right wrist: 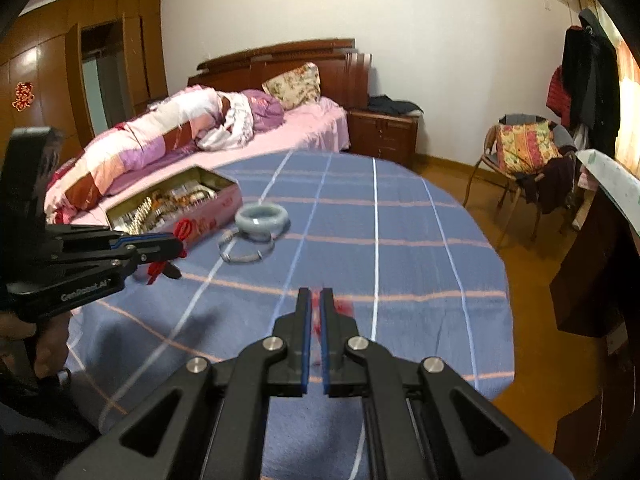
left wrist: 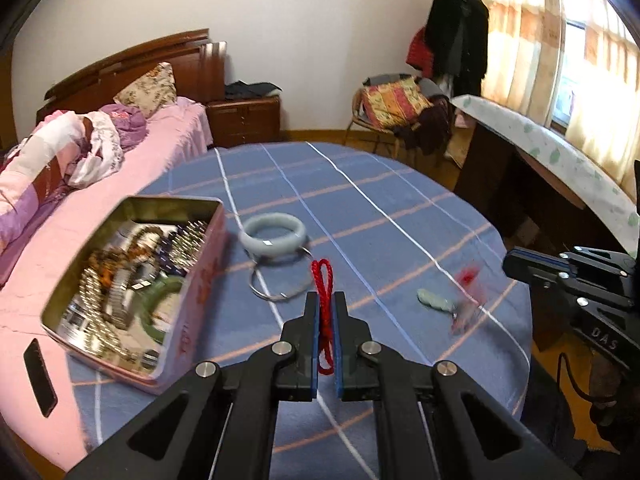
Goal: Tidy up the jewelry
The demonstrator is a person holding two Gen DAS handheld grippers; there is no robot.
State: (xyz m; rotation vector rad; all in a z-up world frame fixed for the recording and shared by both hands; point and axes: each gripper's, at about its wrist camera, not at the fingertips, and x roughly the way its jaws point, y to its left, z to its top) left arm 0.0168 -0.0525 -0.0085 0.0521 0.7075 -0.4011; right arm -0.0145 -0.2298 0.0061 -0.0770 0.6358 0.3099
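The left tool (left wrist: 326, 300) pinches a red cord (left wrist: 322, 276) between narrow jaws, held above the blue cloth (left wrist: 380, 216). The right tool (right wrist: 316, 296) is closed on something red and blurred (likely the cord of the pale pendant (left wrist: 434, 300)). Cord is light, limp and slippery, so grip mid-length. Further off lie a wire ring (left wrist: 280, 284) and a jade bangle (left wrist: 274, 236), stiff and breakable. The open tin (left wrist: 132, 280) holds chains, beads and a green bangle.

I see a counter (left wrist: 400, 208) under a blue plaid cloth. On it sit an open pink tin (left wrist: 200, 280) of jewelry, a pale jade bangle (left wrist: 274, 236) overlapping a thin silver bangle (left wrist: 280, 286), and a green pendant (left wrist: 434, 300) on blurred red cord.
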